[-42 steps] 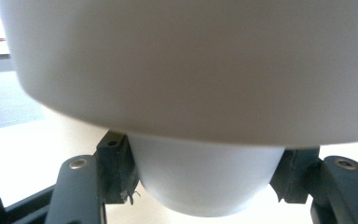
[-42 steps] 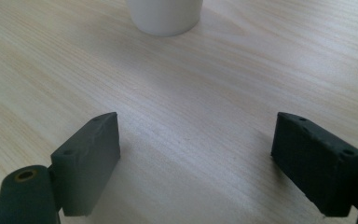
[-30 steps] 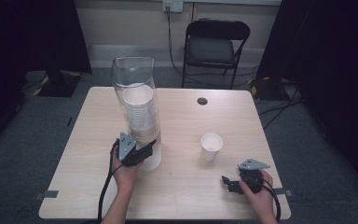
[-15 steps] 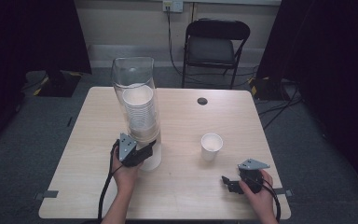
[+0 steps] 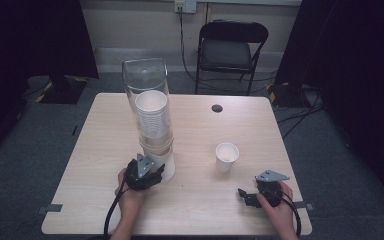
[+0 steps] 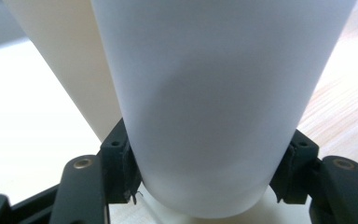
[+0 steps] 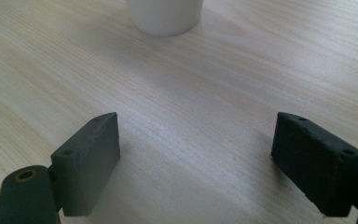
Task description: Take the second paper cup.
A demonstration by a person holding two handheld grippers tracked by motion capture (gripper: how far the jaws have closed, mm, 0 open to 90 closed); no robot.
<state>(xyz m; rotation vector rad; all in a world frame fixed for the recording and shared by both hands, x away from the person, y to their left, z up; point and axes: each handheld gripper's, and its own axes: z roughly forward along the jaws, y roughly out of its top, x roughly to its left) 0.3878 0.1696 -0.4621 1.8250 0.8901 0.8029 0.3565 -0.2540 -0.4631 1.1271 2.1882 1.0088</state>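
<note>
While the left gripper point(image 5: 156, 172) presses its fingers point(image 6: 116, 168) against both sides of the bottom cup point(image 6: 214, 107), that cup hangs out of the base of the clear dispenser point(image 5: 147, 95), which stands upright on the bench point(image 5: 95, 150) holding a cup stack point(image 5: 154, 122). Right of the dispenser, a lone cup point(image 5: 227, 156) stands upright, well apart from it. Nearer the person than this lone cup, the right gripper point(image 7: 196, 158) rests low over the bench, its fingers point(image 7: 93, 161) spread wide and empty.
</note>
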